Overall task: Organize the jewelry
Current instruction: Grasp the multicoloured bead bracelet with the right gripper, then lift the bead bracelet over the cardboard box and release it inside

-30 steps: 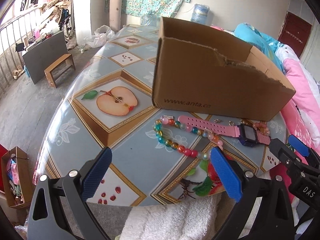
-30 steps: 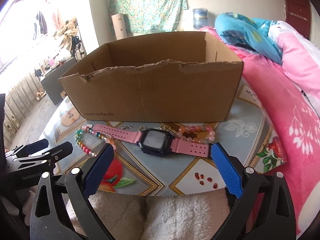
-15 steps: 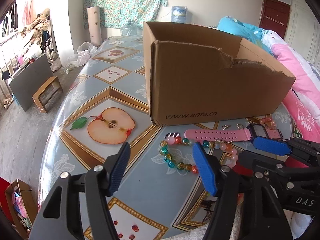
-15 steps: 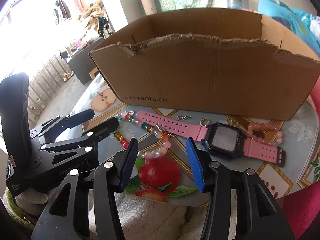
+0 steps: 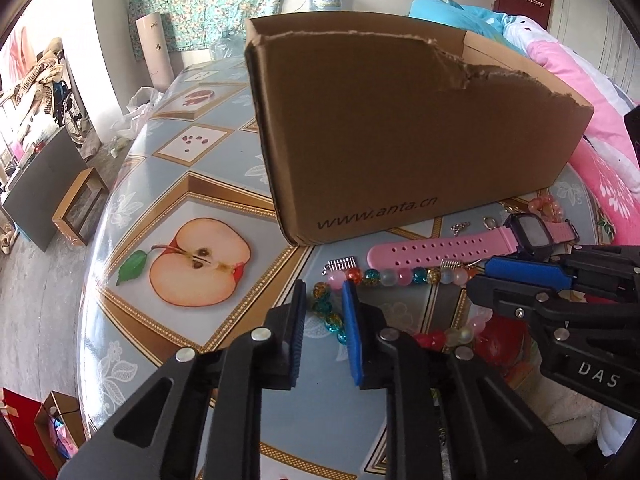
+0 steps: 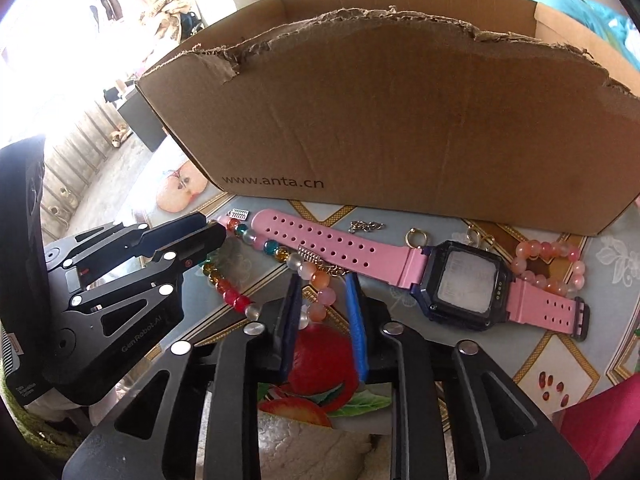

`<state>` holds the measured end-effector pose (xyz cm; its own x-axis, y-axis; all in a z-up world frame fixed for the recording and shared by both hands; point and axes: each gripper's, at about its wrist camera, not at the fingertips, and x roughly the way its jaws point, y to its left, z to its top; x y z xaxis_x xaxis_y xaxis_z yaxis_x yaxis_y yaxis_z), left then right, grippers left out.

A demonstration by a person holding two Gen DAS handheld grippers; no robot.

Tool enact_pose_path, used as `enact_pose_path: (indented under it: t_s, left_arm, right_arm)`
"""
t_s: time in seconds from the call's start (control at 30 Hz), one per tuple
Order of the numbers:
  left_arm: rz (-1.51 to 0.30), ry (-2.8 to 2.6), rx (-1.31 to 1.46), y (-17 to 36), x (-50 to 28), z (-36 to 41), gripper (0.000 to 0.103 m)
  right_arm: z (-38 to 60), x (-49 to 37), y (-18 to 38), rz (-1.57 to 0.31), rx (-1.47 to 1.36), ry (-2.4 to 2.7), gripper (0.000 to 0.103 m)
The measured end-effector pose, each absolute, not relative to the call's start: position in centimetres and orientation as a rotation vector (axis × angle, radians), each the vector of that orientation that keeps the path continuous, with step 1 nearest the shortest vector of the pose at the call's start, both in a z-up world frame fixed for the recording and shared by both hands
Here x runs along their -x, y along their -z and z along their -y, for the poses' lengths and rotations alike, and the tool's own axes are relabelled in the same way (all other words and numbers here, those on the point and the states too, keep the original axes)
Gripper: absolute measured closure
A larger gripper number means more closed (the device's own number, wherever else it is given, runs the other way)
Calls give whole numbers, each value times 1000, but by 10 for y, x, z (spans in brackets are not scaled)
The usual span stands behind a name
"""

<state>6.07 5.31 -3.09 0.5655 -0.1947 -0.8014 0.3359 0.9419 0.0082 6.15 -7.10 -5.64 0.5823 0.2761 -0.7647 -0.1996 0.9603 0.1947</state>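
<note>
The beaded bracelet (image 5: 384, 278) lies in a loop on the tabletop (image 5: 192, 184) just in front of the cardboard box (image 5: 400, 136), its upper run crossing the pink watch (image 6: 460, 284) strap, long axis left to right. My left tongs (image 5: 323, 312) straddle its left bend, narrowed to a slim gap around the beads; whether they pinch yet I cannot tell. My right tongs (image 6: 322, 304) bracket the right bend likewise, beads between the pads, contact unclear. I judge both are equally near, a two-ended lift into the box

both grippers low, side by side, left gripper (image 5: 323, 312) and right gripper (image 6: 322, 302) narrowly parted.
</note>
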Motion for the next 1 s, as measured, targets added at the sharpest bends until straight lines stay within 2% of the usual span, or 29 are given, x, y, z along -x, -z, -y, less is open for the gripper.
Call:
enact_pose_path:
  t_s: [0.07,0.13,0.57,0.83,1.0]
  left_arm:
    - [-921,314,-171,30,-61,-51,89]
    - [-916,313,-165,28,-60,-50,94]
    - [-865,356,-65,-19,-24,-55,94]
    - [-705,430,-43,-102,-18,-50,94]
    - [-586,476,-61,-152,-50,-39,94]
  right_arm:
    - [67,-63,57,-909,-81,-282,92]
    - [64,-63,56,-908,-86,-288,95]
    - [74,-40,26,-784,-94,-373,96]
    - [95,-21,-35,-634,-74,-433,96]
    - [113,-43,-93,-520,-60,-457,96]
